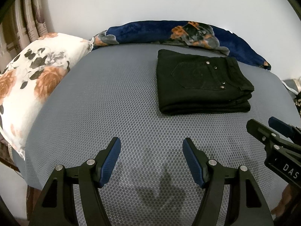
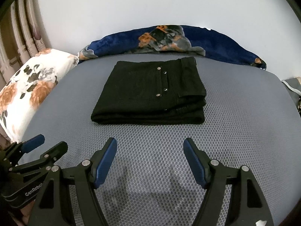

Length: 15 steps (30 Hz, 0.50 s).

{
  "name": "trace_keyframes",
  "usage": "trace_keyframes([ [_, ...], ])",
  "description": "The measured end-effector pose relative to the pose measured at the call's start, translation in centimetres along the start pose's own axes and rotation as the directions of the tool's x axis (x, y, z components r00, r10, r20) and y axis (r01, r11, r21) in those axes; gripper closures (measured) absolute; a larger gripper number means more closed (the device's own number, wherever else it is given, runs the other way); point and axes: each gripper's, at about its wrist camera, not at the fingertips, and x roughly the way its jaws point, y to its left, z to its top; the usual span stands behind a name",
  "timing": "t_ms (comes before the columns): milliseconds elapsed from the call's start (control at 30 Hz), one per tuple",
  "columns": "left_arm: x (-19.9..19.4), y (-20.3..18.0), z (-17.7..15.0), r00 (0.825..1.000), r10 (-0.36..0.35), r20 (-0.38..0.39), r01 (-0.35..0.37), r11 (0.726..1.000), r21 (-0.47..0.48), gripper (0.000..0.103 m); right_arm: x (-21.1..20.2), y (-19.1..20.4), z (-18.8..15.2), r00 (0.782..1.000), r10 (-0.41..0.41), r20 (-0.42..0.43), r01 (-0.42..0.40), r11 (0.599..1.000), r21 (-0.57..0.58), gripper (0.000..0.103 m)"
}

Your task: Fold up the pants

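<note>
a: where are the grippers right now?

b: the left gripper (image 1: 151,150) hangs over the bare grey mat (image 1: 112,103), jaws apart with nothing between them. the right gripper (image 2: 150,151) is the same, jaws spread and empty, just short of the near edge of the pants (image 2: 150,92) without touching them.

a: and the pants themselves?

b: black, lying on the mat as a compact, layered rectangle, back pocket and rivets facing up. from the left wrist view they sit ahead and to the right; from the right wrist view, straight ahead. beyond them a dark blue floral blanket (image 2: 169,39) lies along the far edge, and a white floral pillow (image 1: 33,79) lies off to the left.

a: so how far along is it?

b: i'd judge the folding done: stacked layers, edges roughly even, neither gripper holding cloth. at most a small squaring of the right-hand edge, where the layers step out slightly, looks left.
</note>
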Motion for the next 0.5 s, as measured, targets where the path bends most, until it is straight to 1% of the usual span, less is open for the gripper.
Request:
trace_keyframes([
  [500, 0.21, -0.24, -0.3, 1.0, -0.003, -0.007, 0.003, 1.0, 0.0, 0.034, 0.52, -0.2, 0.0, 1.0, -0.002, -0.02, 0.003, 1.0, 0.006, 0.032],
])
